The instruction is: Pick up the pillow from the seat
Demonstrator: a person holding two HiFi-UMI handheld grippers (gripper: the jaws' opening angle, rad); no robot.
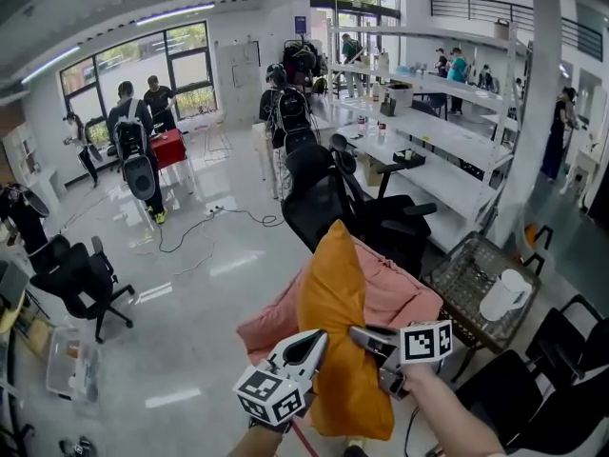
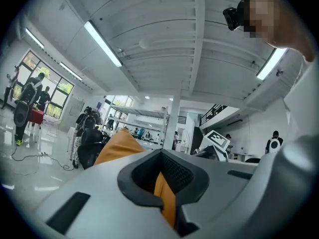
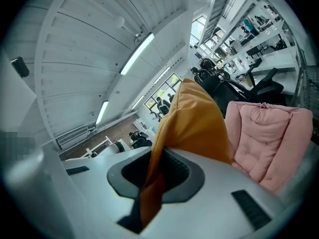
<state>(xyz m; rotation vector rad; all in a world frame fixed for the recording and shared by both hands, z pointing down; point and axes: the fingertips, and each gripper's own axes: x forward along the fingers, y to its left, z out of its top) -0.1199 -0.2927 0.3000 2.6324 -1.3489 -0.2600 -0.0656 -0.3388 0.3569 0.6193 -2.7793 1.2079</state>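
Pillow (image 1: 341,312) — orange, held upright by pink seat cushion (image 1: 407,295); left gripper (image 1: 309,350) & right gripper (image 1: 373,343) each pinch its fabric, opp. sides — prob. to share the lift.

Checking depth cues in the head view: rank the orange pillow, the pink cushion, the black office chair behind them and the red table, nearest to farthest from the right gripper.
1. orange pillow: clamped in the jaws of the right gripper, held up in front.
2. pink cushion: right behind the pillow.
3. black office chair: beyond the cushion, mid-room.
4. red table: far left, near the windows.
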